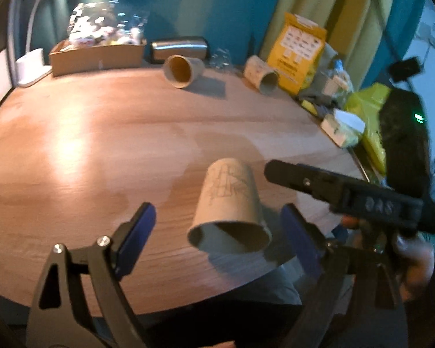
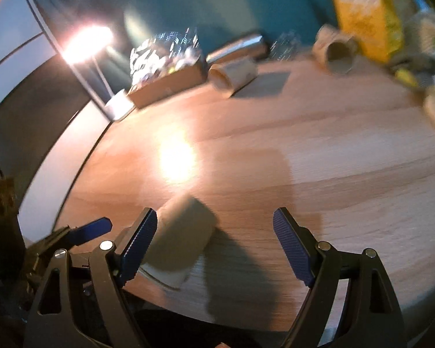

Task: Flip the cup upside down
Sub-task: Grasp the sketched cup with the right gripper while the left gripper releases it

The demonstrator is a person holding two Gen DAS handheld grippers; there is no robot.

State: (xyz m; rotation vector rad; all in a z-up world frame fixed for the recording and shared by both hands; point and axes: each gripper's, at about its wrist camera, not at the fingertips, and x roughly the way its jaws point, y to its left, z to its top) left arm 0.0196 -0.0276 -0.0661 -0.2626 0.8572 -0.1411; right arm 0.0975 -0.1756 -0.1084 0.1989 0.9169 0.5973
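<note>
A grey paper cup (image 1: 230,203) with a line drawing lies on its side near the front edge of the wooden table (image 1: 101,133), its open mouth toward the left wrist camera. My left gripper (image 1: 217,237) is open, its blue pads on either side of the cup's rim and apart from it. In the right wrist view the same cup (image 2: 182,232) lies just right of the left blue pad (image 2: 139,246) of my right gripper (image 2: 217,246), which is open and empty. The right gripper's black body (image 1: 348,197) shows to the right of the cup.
Two more paper cups (image 1: 182,71) (image 1: 262,76) lie on their sides at the back of the table. A cardboard box (image 1: 97,55), a steel flask (image 1: 179,47), a yellow bag (image 1: 300,49) and clutter line the back and right edge. A lamp (image 2: 85,43) shines at the left.
</note>
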